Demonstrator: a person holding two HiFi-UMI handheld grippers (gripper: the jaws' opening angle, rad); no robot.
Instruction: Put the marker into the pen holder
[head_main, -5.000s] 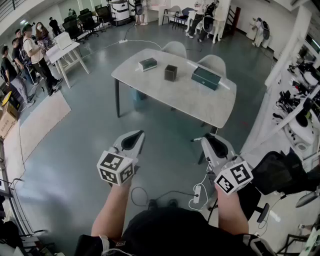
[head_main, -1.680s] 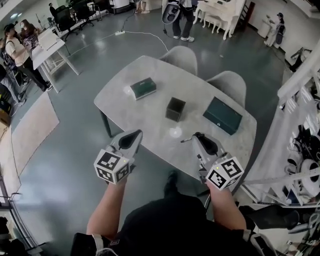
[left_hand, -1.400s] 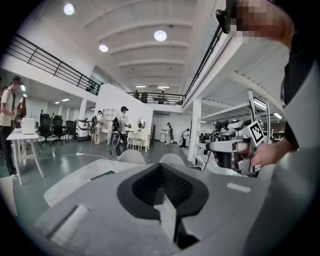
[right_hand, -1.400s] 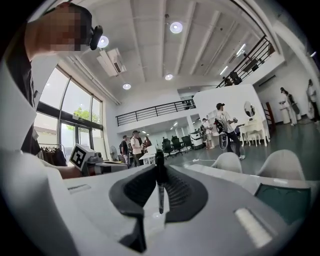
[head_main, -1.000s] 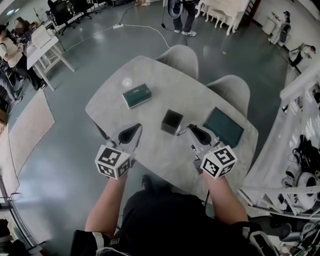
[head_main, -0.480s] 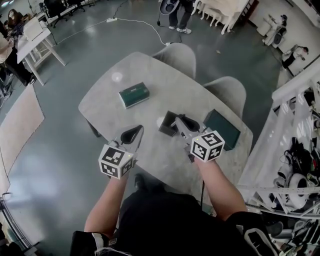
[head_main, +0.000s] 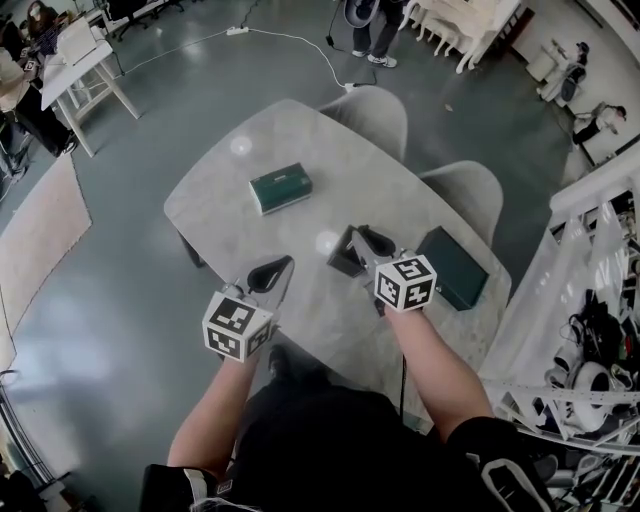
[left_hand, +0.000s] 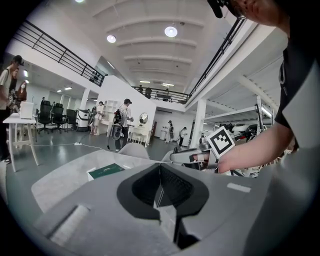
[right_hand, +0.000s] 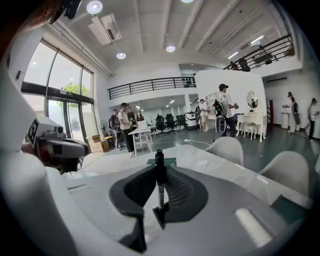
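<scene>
Marker (right_hand: 159, 175): upright, pinched between the right gripper's fingers, above the bench (head_main: 225, 205).
Pen holder (head_main: 342, 257): dark square box on the bench, right at the right gripper's tip.
Right gripper (head_main: 365, 240): fingers narrow, clamped on the marker.
Left gripper (head_main: 274, 269): fingers together, nothing between them, over the bench's near edge.

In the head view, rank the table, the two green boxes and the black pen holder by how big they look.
1. table
2. right green box
3. left green box, only slightly smaller
4. pen holder, partly hidden by the right gripper
</scene>
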